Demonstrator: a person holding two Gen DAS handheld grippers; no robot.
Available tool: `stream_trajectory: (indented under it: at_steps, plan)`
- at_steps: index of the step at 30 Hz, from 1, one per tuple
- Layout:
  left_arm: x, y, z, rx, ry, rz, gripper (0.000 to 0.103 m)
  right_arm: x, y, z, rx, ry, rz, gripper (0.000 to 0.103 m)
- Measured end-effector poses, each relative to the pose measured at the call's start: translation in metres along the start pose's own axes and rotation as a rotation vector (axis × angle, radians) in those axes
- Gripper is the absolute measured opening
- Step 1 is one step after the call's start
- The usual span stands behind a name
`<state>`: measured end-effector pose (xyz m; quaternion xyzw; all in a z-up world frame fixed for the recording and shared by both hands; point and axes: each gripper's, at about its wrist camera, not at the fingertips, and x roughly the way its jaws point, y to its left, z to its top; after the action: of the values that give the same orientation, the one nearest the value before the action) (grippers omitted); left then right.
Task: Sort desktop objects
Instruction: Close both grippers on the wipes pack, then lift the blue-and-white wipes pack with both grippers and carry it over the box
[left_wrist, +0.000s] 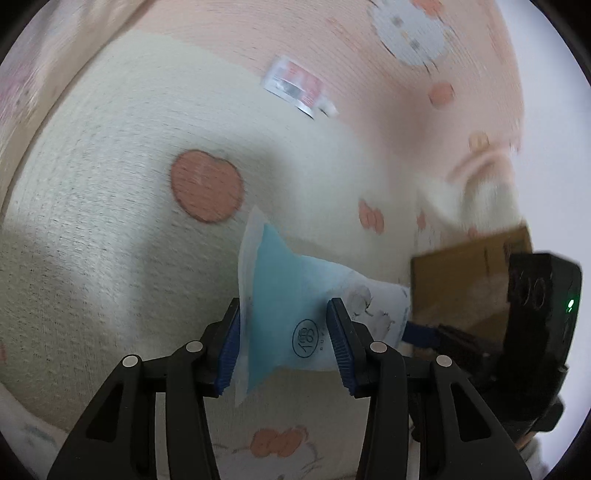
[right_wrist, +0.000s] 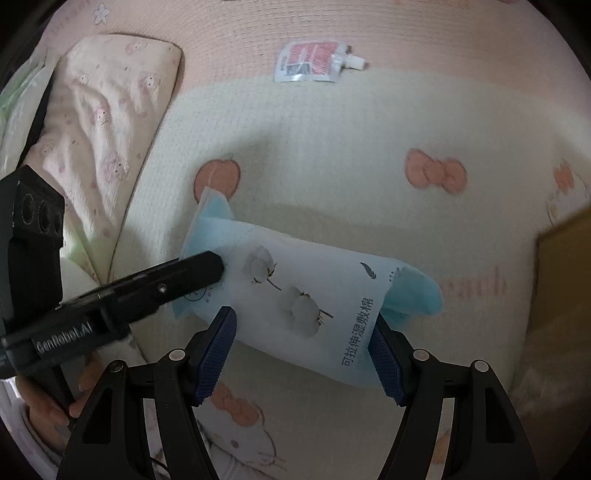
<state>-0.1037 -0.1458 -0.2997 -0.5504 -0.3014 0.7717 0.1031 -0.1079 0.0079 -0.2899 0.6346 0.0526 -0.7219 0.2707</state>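
Left gripper (left_wrist: 283, 332): clamped on cotton-pad pouch (right_wrist: 306, 295).
Right gripper (right_wrist: 303, 347): spread wide around the pouch, nothing gripped.
Risk: pouch could be dropped if its soft film slips.

A patterned blanket (right_wrist: 332, 129) carries a spouted pouch (right_wrist: 314, 61) and pillow (right_wrist: 107, 110).

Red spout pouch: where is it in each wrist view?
Left wrist: red spout pouch upper centre, blurred, on the pink band of the mat.
Right wrist: same pouch top centre, spout pointing right.
Shared landmark: blue-white cotton pad pack, lower centre in both.
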Motion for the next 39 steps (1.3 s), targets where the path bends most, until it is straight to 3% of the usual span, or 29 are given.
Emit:
stream_trajectory:
  at_steps: [8, 12, 21, 28, 35, 39]
  plan:
    - [0.001, -0.013, -0.021, 0.084, 0.068, 0.020, 0.050, -0.010, -0.014, -0.041, 0.112, -0.066, 0.013, 0.069]
    - [-0.003, -0.026, -0.028, 0.111, 0.070, 0.052, 0.050, -0.014, -0.010, -0.054, 0.110, -0.089, 0.011, 0.069]
    - [-0.056, -0.079, -0.040, 0.261, -0.051, 0.096, 0.051, -0.069, 0.006, -0.074, 0.054, -0.268, -0.013, 0.069]
    - [-0.121, -0.150, -0.049, 0.470, -0.208, 0.146, 0.054, -0.143, 0.034, -0.098, -0.022, -0.474, -0.056, 0.069]
    - [-0.152, -0.219, -0.059, 0.629, -0.300, 0.142, 0.055, -0.212, 0.028, -0.115, 0.015, -0.664, -0.061, 0.069]
    - [-0.160, -0.259, -0.066, 0.717, -0.339, 0.096, 0.055, -0.246, 0.018, -0.132, 0.034, -0.757, -0.096, 0.069]
